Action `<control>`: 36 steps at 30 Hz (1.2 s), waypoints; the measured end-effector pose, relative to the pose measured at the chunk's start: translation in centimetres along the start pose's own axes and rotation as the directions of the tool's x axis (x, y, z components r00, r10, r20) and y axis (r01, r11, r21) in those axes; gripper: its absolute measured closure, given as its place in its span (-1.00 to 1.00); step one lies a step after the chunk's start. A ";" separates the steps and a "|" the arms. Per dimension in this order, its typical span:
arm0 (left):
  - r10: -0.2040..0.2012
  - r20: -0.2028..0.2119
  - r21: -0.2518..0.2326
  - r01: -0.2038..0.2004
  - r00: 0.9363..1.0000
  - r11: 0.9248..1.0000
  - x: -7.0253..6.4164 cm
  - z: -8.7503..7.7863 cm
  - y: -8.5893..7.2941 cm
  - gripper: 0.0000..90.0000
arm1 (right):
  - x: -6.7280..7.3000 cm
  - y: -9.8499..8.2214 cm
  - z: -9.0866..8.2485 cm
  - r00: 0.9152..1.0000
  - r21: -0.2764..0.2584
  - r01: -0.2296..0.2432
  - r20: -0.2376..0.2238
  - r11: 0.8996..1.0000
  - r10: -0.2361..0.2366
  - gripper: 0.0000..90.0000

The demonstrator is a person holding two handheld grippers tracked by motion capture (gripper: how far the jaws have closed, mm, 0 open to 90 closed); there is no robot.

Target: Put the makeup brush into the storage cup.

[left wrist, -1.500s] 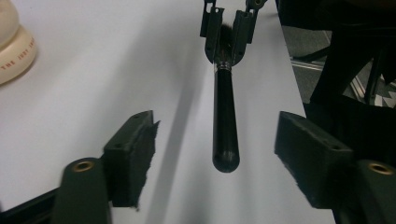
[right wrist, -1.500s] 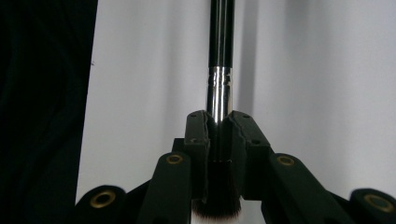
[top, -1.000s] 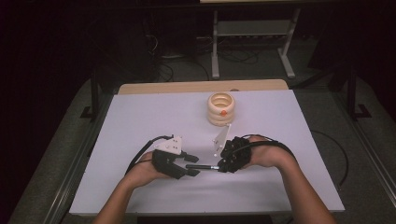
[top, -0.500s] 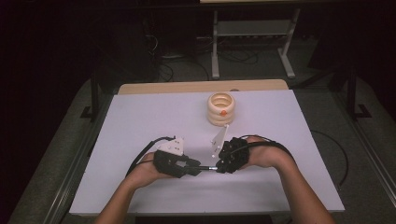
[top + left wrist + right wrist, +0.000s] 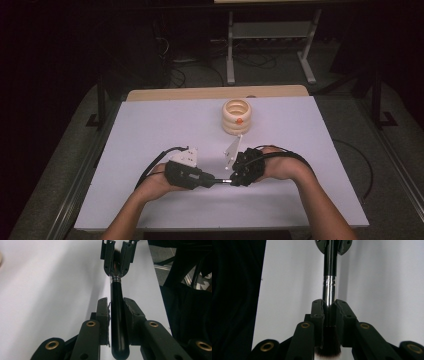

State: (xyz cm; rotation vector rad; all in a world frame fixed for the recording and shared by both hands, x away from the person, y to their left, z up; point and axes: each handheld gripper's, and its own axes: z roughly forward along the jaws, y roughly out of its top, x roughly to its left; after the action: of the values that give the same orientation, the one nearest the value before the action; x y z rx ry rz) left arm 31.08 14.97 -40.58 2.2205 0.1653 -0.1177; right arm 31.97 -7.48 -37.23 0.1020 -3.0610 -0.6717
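Handover in progress, a makeup brush (image 5: 117, 315) passing between the two hand-held tools near the front middle of the white table (image 5: 150, 130).

Right gripper (image 5: 329, 308): jaws fully closed on the brush at its metal ferrule (image 5: 329, 288), just above the bristles (image 5: 328, 347), which sit back between the jaw bases. Grip looks centred.

Left gripper (image 5: 117, 307): jaws have just been closing around the black handle, which lies between them. In the left gripper view both pads sit against the handle, left pad (image 5: 103, 312) flush, so I read it as clamped. The rounded butt of the handle sticks out behind the pads toward the camera.

From the high view the brush spans level between the left gripper (image 5: 212, 180) and right gripper (image 5: 229, 181), held off the table surface. The stacked ring toy (image 5: 237, 116) stands well apart, toward the far edge.

Judgement on the step: both tools now share the brush, so the release should come only once the left grip is firm. Keep both hands still while the right jaws open; any twist would lever the handle out of line. Withdraw the right tool straight along the brush axis so the bristles clear without snagging.
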 end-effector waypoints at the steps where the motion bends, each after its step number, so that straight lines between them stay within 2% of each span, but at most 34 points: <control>1: 0.000 0.002 0.003 0.000 1.000 1.000 0.0 0.0 0.0 0.69 | 0.0 0.0 0.0 1.000 -0.001 -0.001 -0.001 1.000 0.001 0.70; 8: -0.005 0.008 0.014 0.005 1.000 1.000 0.0 0.2 0.0 0.73 | 0.1 0.0 0.1 1.000 0.005 -0.002 -0.002 1.000 0.002 0.70; 12: 0.013 0.002 0.025 -0.013 1.000 1.000 0.0 0.2 0.0 0.74 | 0.0 0.1 0.1 1.000 0.005 0.003 -0.003 1.000 -0.003 0.70; 18: -0.002 0.015 0.037 0.001 1.000 0.999 0.0 0.2 0.0 0.74 | 0.1 0.1 0.2 1.000 0.007 0.002 -0.006 1.000 -0.002 0.70; 30: -0.004 0.012 0.022 0.004 1.000 1.000 -0.3 -0.1 0.1 0.75 | 0.1 0.0 -0.1 1.000 -0.016 0.000 -0.019 1.000 0.000 0.67; 33: 0.006 0.011 0.028 -0.007 1.000 1.000 -0.1 -0.2 0.1 0.75 | 0.1 -0.1 -0.1 1.000 -0.028 -0.009 -0.019 1.000 0.009 0.49; 36: -0.001 0.012 0.012 0.001 1.000 1.000 -0.1 -0.3 0.1 0.75 | -0.1 -0.2 -0.2 0.999 -0.067 -0.017 -0.036 0.998 0.014 0.32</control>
State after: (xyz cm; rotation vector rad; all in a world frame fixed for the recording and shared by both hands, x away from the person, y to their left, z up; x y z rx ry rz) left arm 31.00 15.12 -40.32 2.2316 0.1597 -0.1333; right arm 32.08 -7.76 -37.18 0.0886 -2.9990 -0.7624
